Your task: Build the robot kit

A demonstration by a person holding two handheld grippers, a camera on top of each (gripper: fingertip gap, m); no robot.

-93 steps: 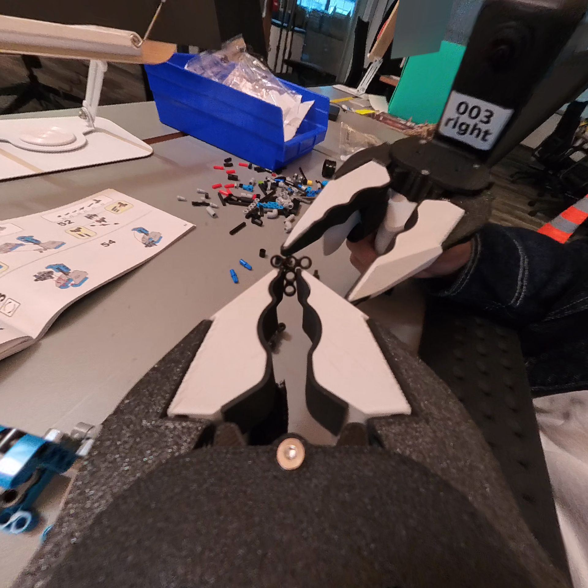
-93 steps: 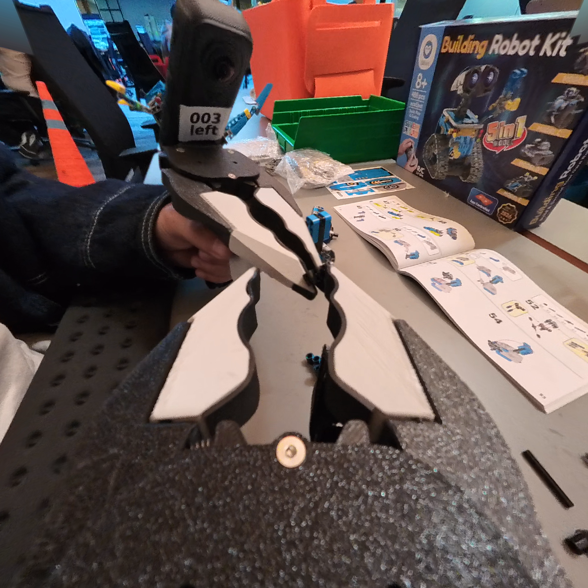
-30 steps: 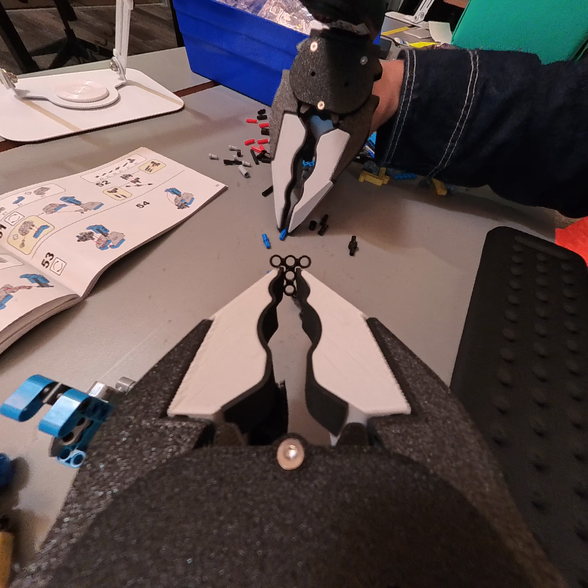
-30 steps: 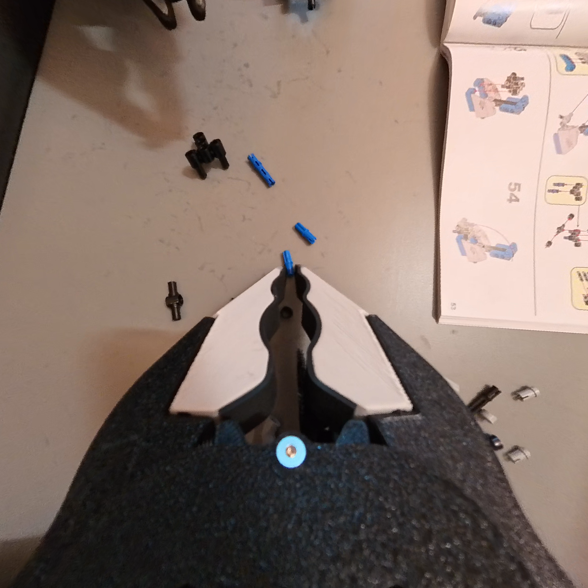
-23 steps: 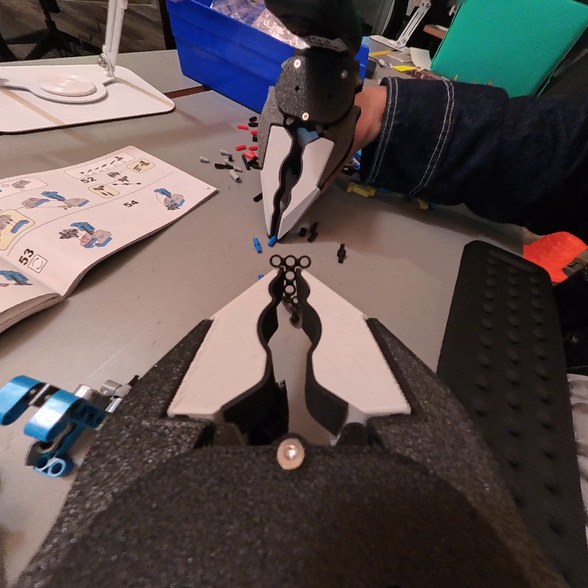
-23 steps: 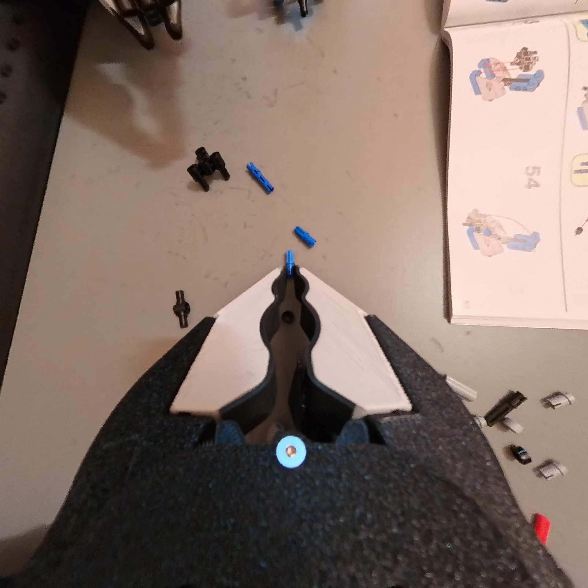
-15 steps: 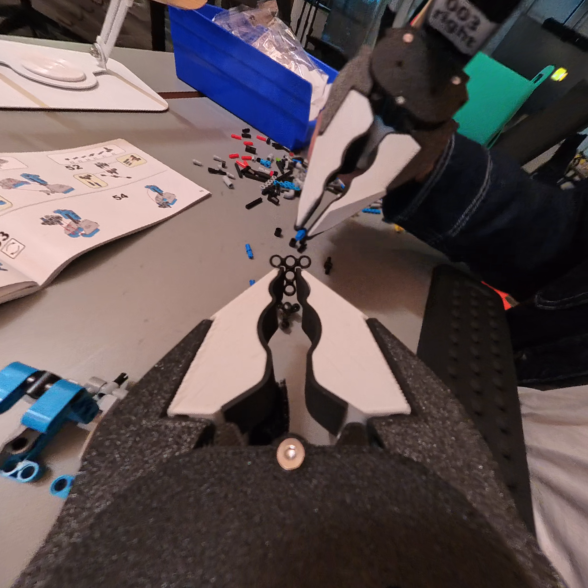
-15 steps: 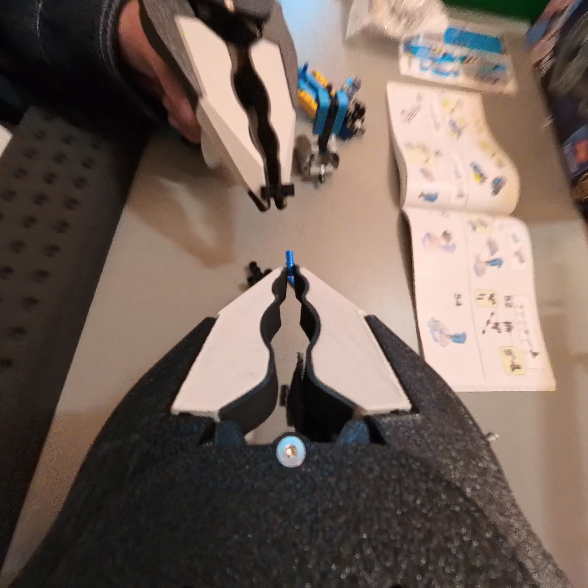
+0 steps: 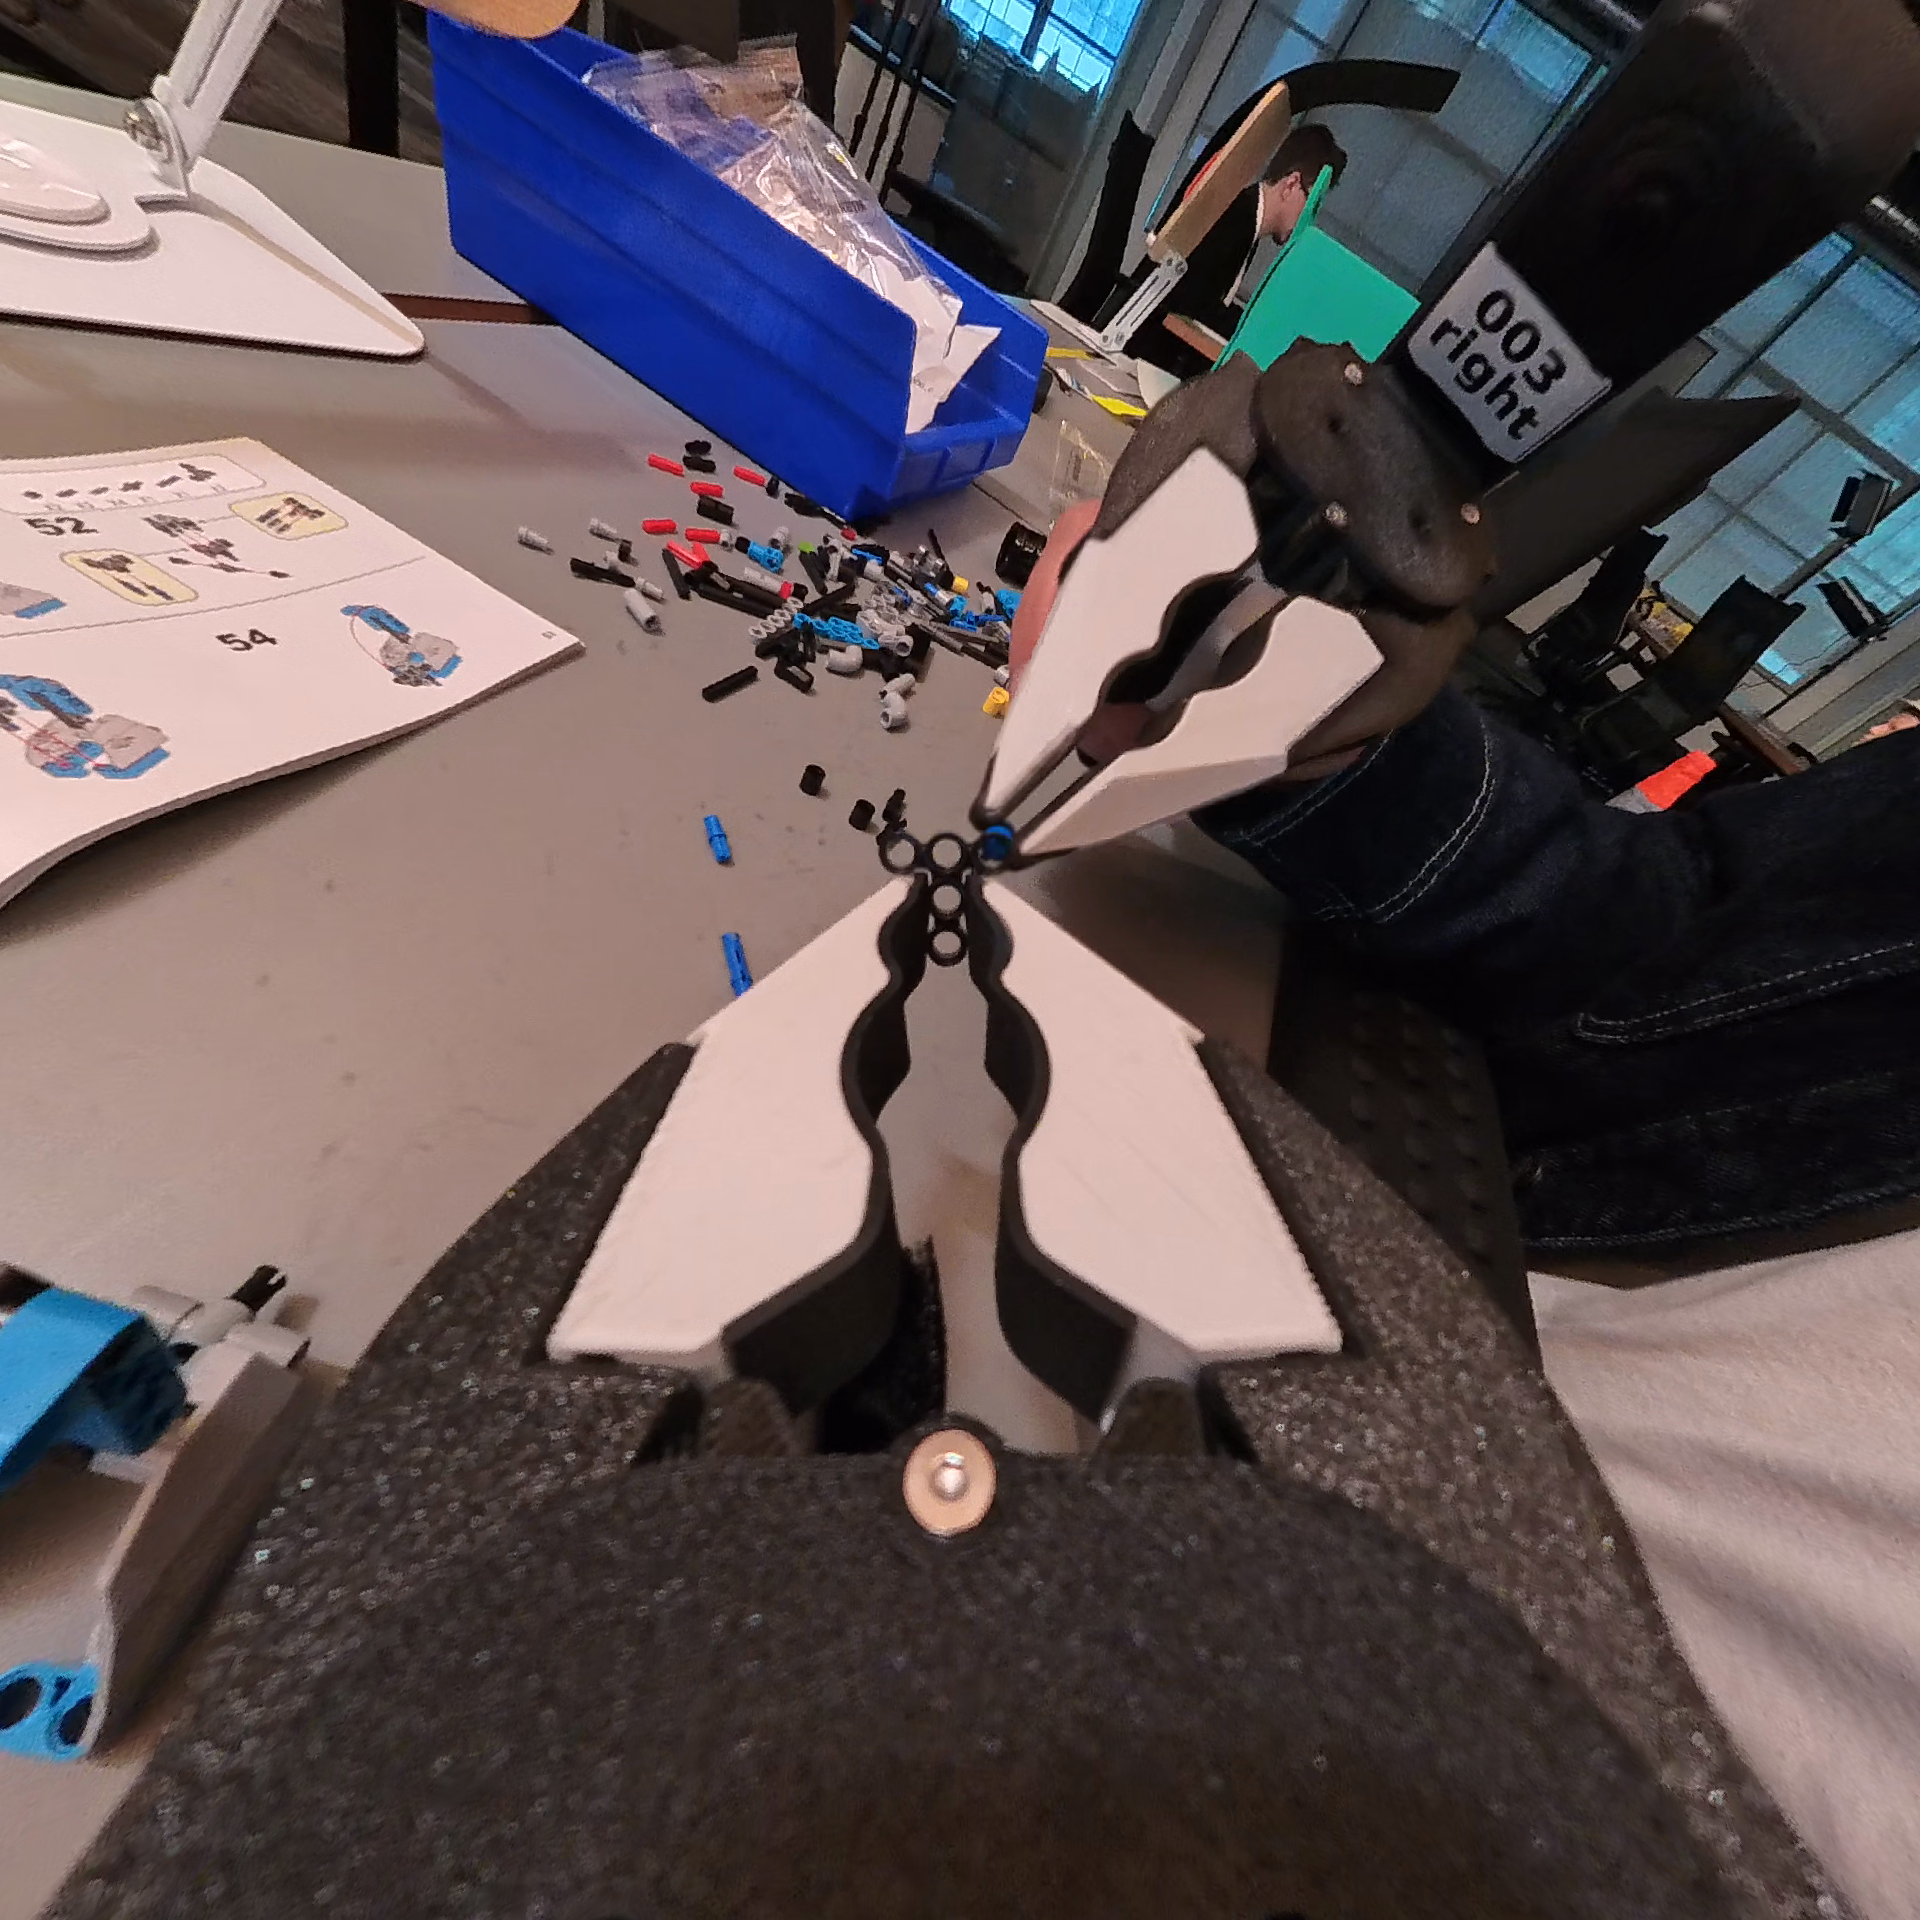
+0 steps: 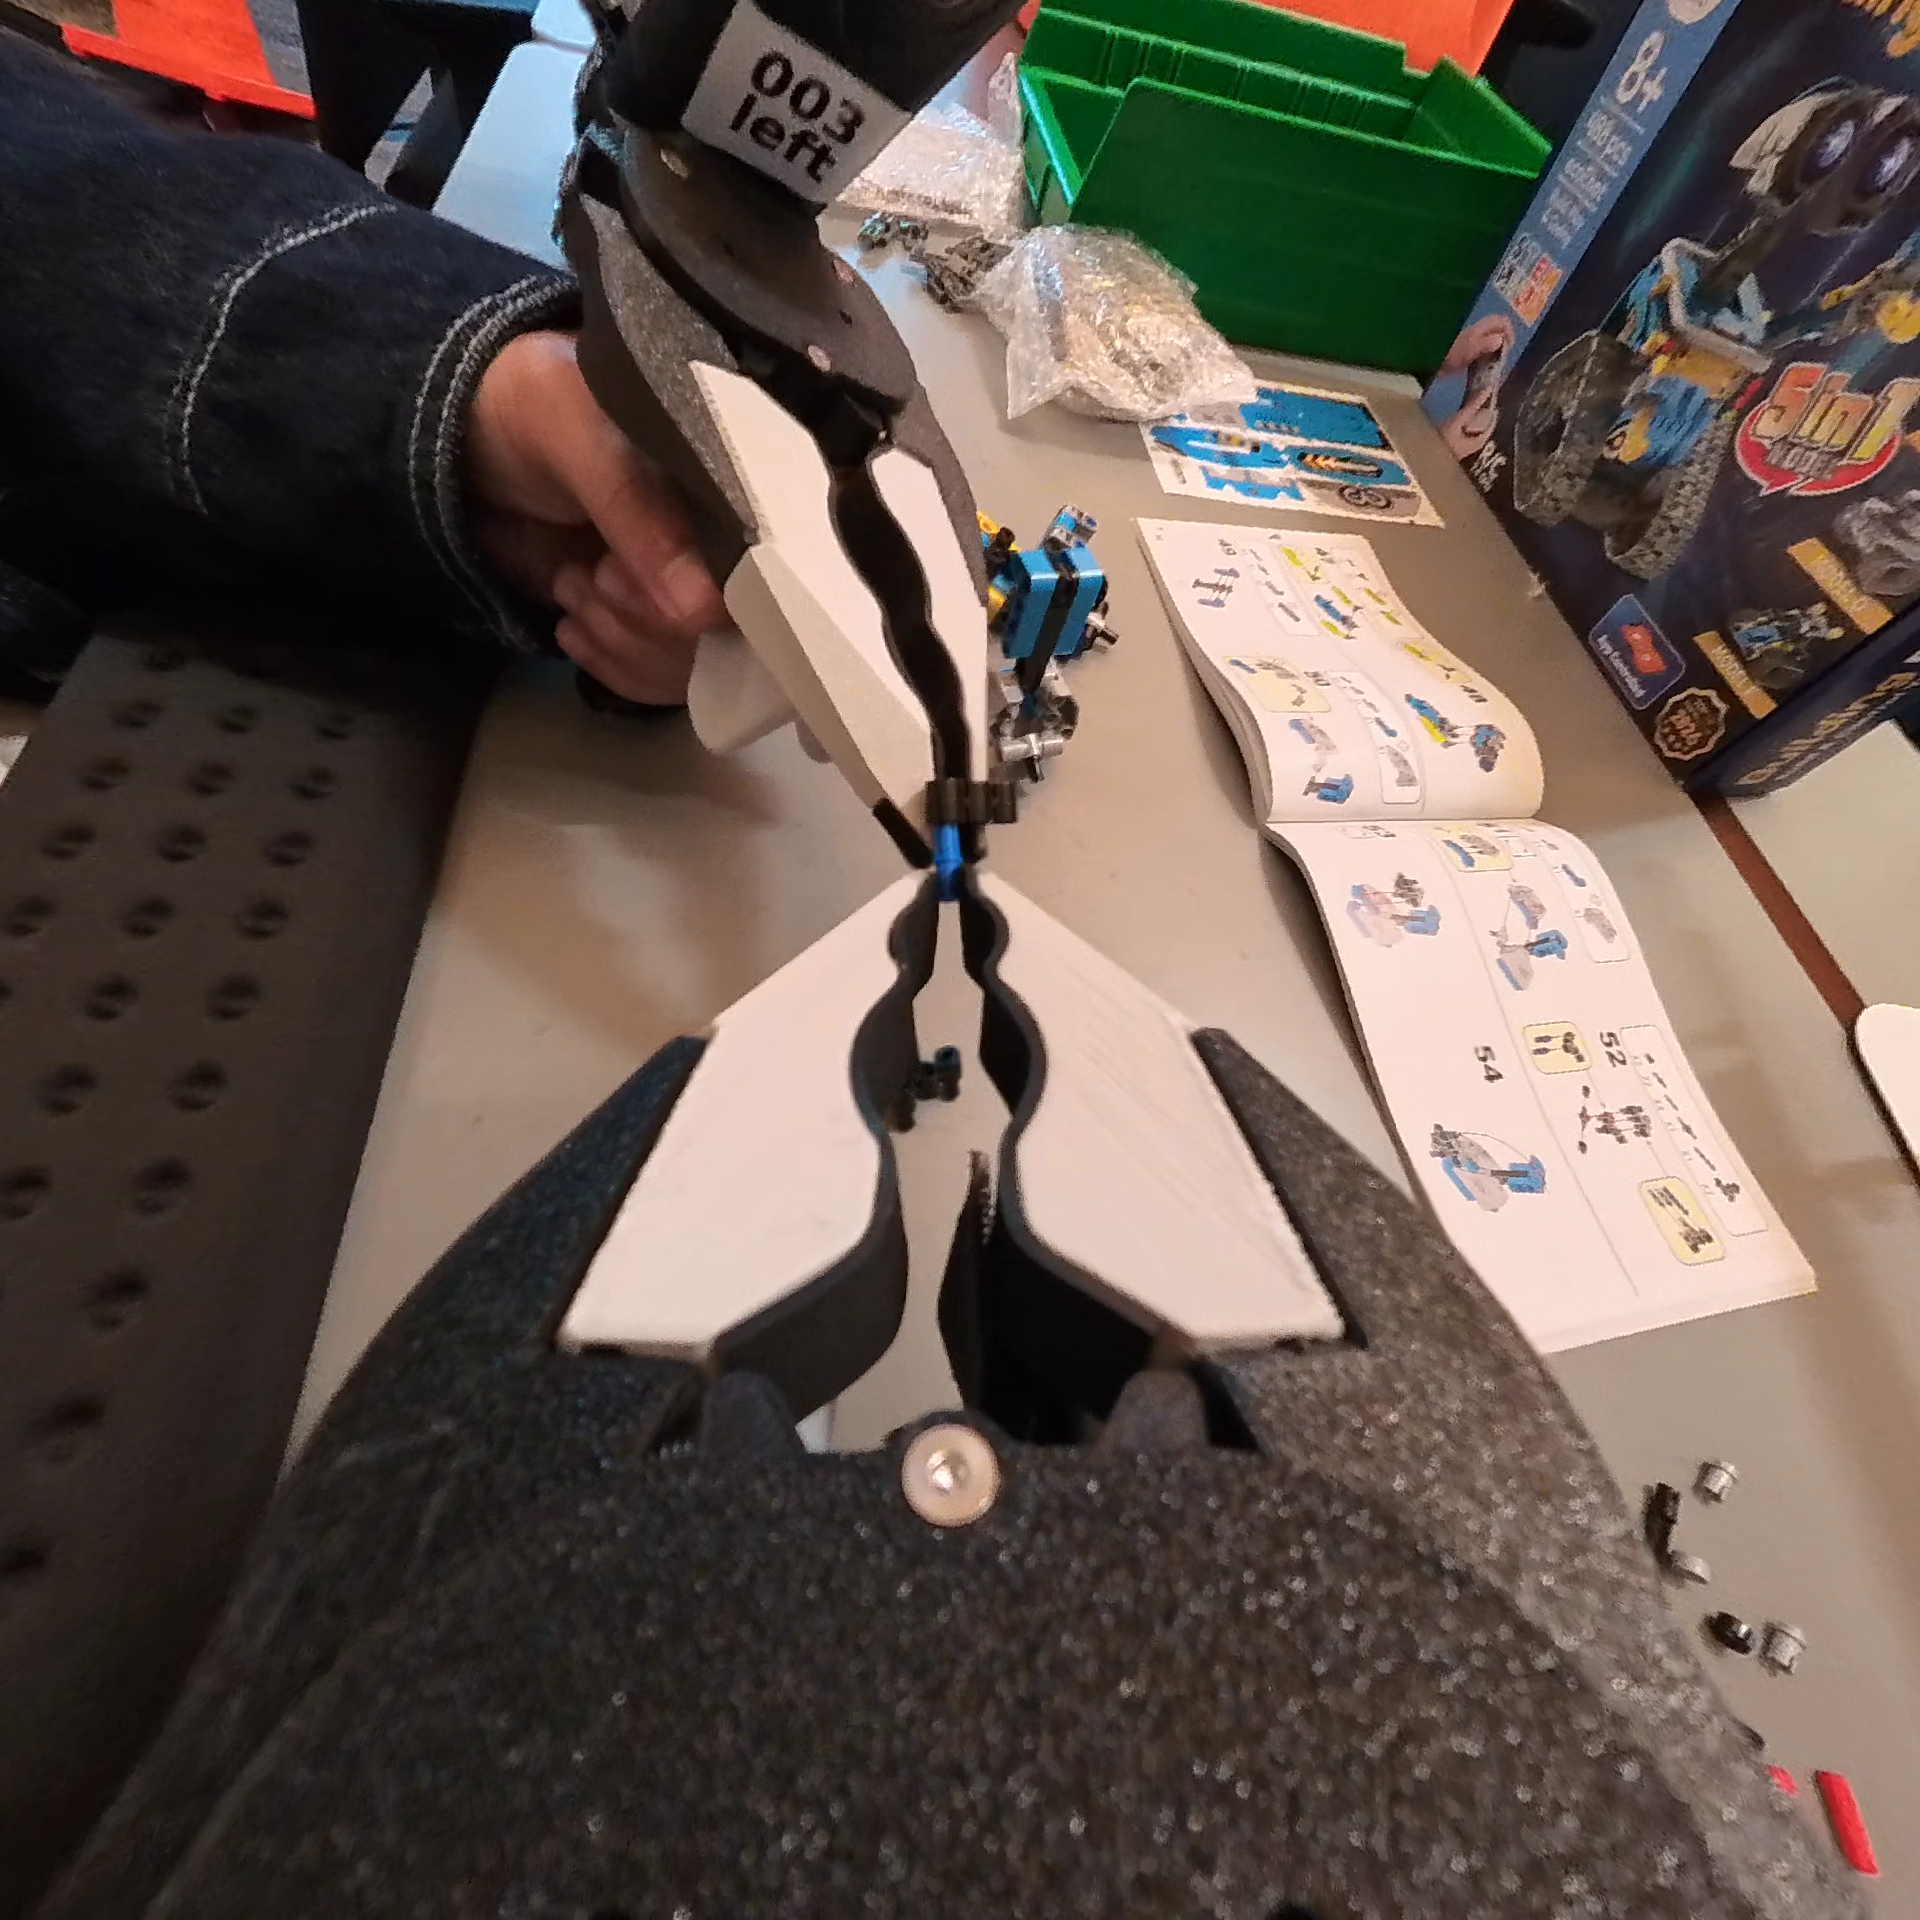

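Black plastic forms the T-shaped holed beam (image 9: 943, 883), a small, rigid, light part that we judge slick on its moulded faces and quick to pivot under a light pinch. We judge the stem, with its flat sides, to be the right place to take hold, and that is where the left gripper (image 9: 945, 914) is closed on it, leaving the three-hole crossbar clear of the tips at 12 o'clock. The beam is held above the grey table (image 9: 364, 1039), not resting on it.

We see the right gripper (image 10: 943, 883) closed on a blue pin (image 10: 945, 847), also stiff and light, and short enough to twist between the pads if pressed off its axis. Its free end sits at the crossbar's end hole, at 1 o'clock from the left tips in the left wrist view. We cannot tell how far the pin has seated.

Loose parts (image 9: 831, 613) lie scattered at 11 o'clock beyond the beam, before a blue bin (image 9: 717, 281). An open instruction booklet (image 10: 1507, 987) lies at 3 o'clock in the right wrist view.
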